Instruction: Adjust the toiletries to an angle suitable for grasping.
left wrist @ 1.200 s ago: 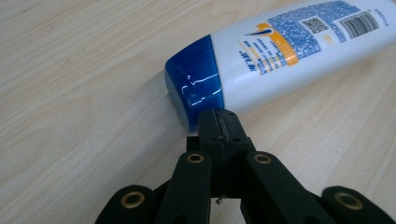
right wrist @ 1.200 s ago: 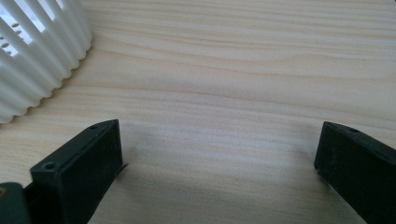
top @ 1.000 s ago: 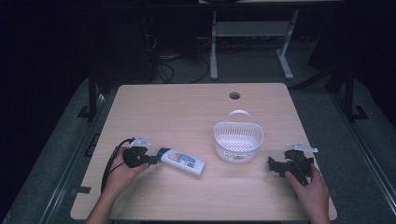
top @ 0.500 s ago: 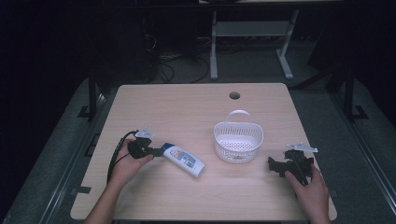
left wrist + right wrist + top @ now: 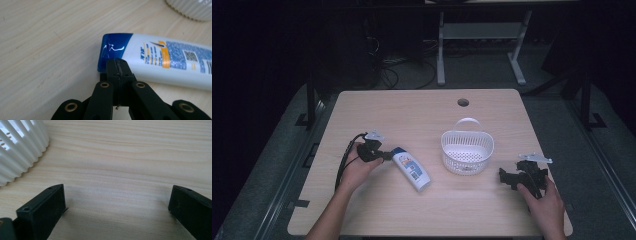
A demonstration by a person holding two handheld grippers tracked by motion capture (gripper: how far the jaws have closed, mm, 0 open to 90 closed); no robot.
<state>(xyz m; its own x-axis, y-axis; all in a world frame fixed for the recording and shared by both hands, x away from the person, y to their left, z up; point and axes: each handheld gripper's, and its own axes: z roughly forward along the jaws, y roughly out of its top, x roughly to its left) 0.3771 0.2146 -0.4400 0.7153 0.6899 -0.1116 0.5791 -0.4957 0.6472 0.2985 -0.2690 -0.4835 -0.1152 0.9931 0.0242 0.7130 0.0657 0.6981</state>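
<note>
The left tool (image 5: pixel 384 156) is lying low on the bench (image 5: pixel 422 107) with its jaws clenched together, tips pressing against the blue cap end of the shampoo bottle (image 5: pixel 412 169) without grasping it. In the left gripper view the closed left tool (image 5: pixel 117 65) is meeting the blue cap, and the bottle (image 5: pixel 170 62) is stretching away to the right, flat on the wood. The bottle is lying on its side, angling from the left tool toward the near edge of the bench. Just to its right, the white slatted basket (image 5: pixel 467 152) is standing upright, apart from the bottle, with nothing standing between them. The right tool (image 5: pixel 507 179) is resting near the basket's right side, jaws spread wide and released, holding nothing; in the right gripper view the right tool (image 5: pixel 117 205) is framing bare wood, with the basket (image 5: pixel 20 147) at upper left.
</note>
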